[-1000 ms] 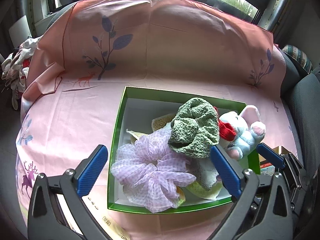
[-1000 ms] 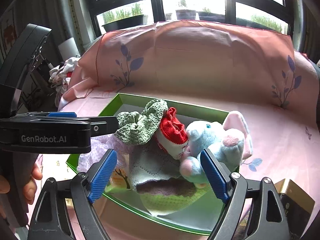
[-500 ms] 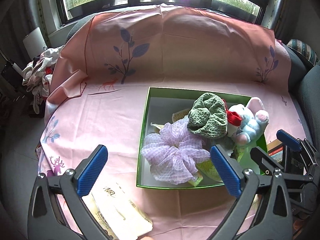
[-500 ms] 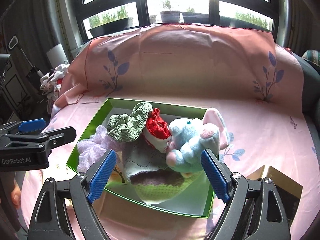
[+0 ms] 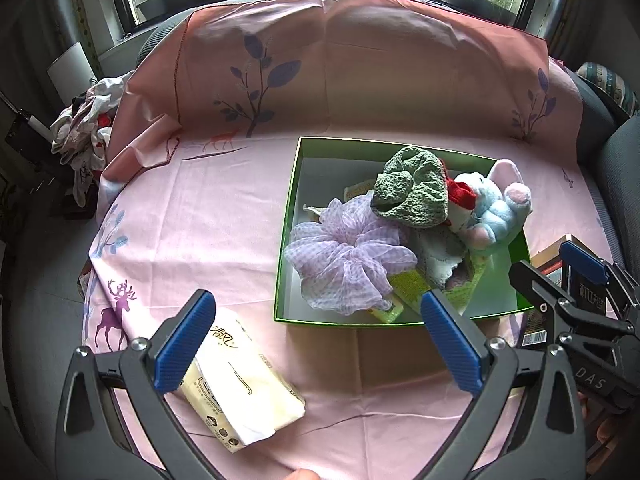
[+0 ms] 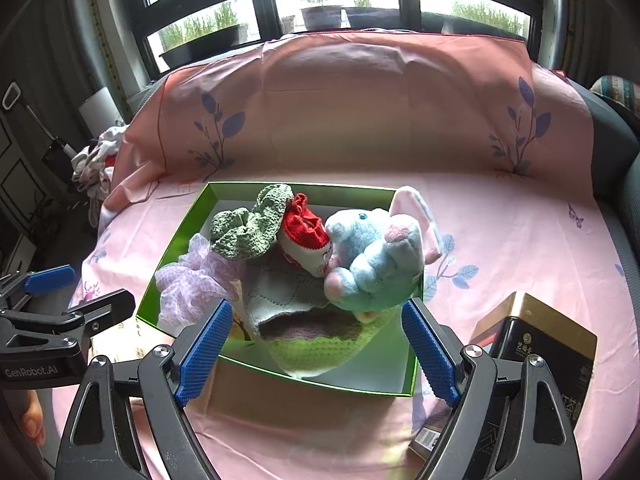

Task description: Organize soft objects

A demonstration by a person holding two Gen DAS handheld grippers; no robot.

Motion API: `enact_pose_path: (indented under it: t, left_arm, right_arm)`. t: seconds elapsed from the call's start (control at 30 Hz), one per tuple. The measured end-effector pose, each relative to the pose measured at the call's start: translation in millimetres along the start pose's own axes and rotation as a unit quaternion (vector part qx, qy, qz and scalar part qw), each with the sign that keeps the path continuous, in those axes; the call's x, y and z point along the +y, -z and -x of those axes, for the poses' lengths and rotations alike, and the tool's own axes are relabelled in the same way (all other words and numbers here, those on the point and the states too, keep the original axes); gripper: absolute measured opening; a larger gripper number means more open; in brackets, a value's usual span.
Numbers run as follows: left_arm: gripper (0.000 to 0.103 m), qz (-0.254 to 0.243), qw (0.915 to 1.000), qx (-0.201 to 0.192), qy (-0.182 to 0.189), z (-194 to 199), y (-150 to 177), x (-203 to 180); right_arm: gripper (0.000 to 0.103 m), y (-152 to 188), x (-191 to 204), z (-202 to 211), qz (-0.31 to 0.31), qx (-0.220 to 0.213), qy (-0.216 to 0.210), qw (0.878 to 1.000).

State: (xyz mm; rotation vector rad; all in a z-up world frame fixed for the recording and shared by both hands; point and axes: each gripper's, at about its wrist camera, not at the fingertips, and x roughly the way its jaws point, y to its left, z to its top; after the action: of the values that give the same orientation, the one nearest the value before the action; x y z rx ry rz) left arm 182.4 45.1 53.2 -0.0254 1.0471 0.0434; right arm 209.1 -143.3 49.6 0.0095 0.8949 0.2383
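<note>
A green box [image 5: 285, 240] [image 6: 168, 252] on the pink cloth holds a lilac mesh scrunchie [image 5: 348, 256] [image 6: 188, 280], a green knitted piece [image 5: 412, 192] [image 6: 252, 228], a red and white knitted item [image 5: 460, 194] [image 6: 306, 236], a blue plush elephant [image 5: 494, 208] [image 6: 376, 256] and a light knitted cloth [image 6: 304, 320]. My left gripper [image 5: 316, 344] is open and empty, in front of the box and above a tissue pack [image 5: 236, 376]. My right gripper [image 6: 316, 352] is open and empty at the box's near edge.
A black and gold tin [image 6: 532, 340] [image 5: 560, 256] stands right of the box. A heap of clothes [image 5: 88, 120] [image 6: 96, 160] lies off the left edge. The pink cloth [image 5: 200, 208] rises over a backrest behind. Windows are at the back.
Both grippers have pulled back and up from the box, so it looks smaller and farther. The tissue pack has come into the left wrist view. The soft things have stayed in the box.
</note>
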Motion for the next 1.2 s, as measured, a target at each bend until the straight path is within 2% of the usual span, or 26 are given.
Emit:
enact_pose_path:
  t: [0.73, 1.2]
  left_arm:
    - [0.102, -0.009, 0.9982, 0.030, -0.051, -7, 6, -8]
    - [0.102, -0.014, 0.9976, 0.035, -0.057, -13, 6, -9]
  right_arm:
    - [0.087, 4, 5, 2, 0.010, 0.033, 0.017, 0.999]
    - [0.087, 3, 8, -4, 0.012, 0.038, 0.018, 0.999]
